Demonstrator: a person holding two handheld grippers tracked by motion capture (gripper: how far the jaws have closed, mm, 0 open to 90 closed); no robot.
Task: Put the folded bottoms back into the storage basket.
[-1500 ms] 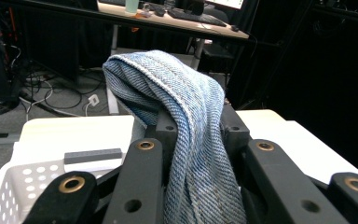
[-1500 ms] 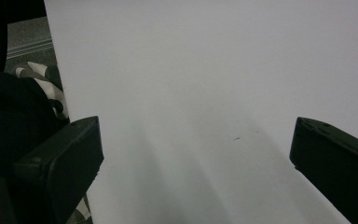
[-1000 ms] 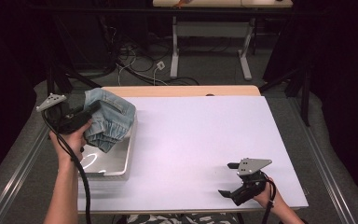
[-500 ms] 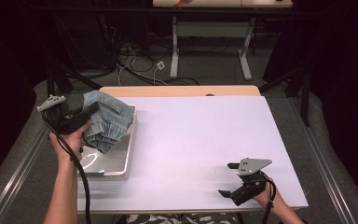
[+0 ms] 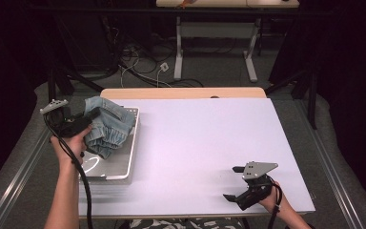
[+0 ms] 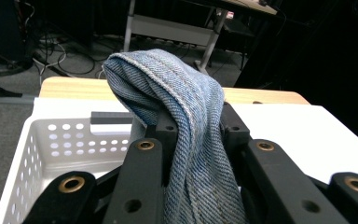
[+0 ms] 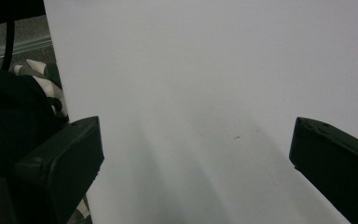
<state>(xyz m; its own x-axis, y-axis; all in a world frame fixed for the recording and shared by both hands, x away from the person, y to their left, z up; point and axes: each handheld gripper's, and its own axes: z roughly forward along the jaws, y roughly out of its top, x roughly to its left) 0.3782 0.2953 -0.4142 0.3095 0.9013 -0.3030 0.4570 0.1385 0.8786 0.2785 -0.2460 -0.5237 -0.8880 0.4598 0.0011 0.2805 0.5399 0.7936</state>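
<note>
denim (image 6: pixel 191 140) pinched in left gripper (image 6: pixel 193 126) fingers above basket (image 6: pixel 42 154); right gripper (image 5: pixel 233 183) fingers spread.

White table (image 5: pixel 200 143) lies open; only the basket (image 5: pixel 124 164) blocks its left edge

The bunched denim (image 5: pixel 106 126) hides much of the basket's (image 5: pixel 124 167) inside.

— What lies behind the white table (image 5: pixel 209 143)?
— Grey carpet (image 5: pixel 219 71), with loose cables (image 5: pixel 133 62) trailing across it, and a second desk on white legs (image 5: pixel 178 52).
— And the sides?
— Dark curtains (image 5: pixel 348 71) hang there, unlit.
</note>
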